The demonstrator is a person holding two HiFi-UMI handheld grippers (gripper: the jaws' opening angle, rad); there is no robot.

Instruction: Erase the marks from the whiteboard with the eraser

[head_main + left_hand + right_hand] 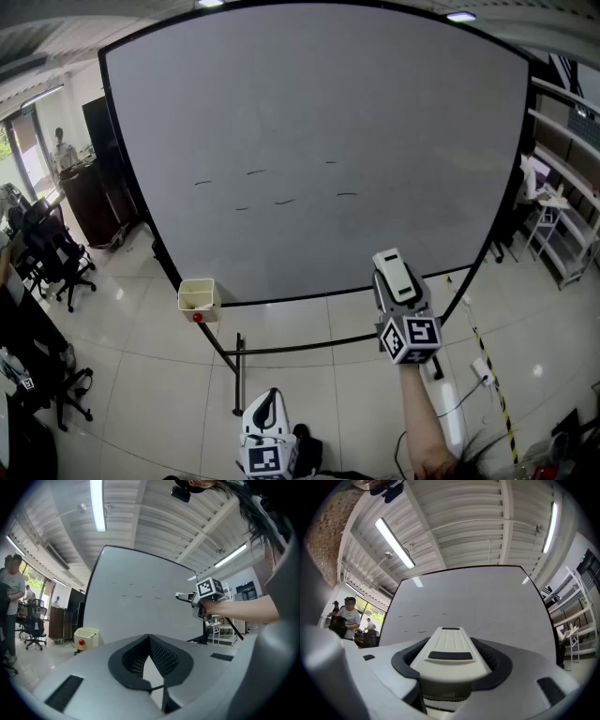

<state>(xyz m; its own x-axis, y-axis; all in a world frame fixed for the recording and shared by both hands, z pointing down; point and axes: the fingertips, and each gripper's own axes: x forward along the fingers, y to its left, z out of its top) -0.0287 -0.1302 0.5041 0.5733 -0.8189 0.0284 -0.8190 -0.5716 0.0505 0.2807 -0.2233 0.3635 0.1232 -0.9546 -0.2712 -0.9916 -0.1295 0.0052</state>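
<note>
A large whiteboard on a black stand fills the head view, with several short dark marks across its middle. My right gripper is shut on a cream eraser, held below the board's lower right edge, apart from the surface. In the right gripper view the eraser sits between the jaws, pointing at the whiteboard. My left gripper is low near the floor, shut and holding nothing. In the left gripper view its jaws meet, and the whiteboard stands ahead.
A cream box with a red button hangs at the board's lower left corner. Office chairs and a dark cabinet stand at left, shelving at right. A person stands at left. Cables and a power strip lie on the floor.
</note>
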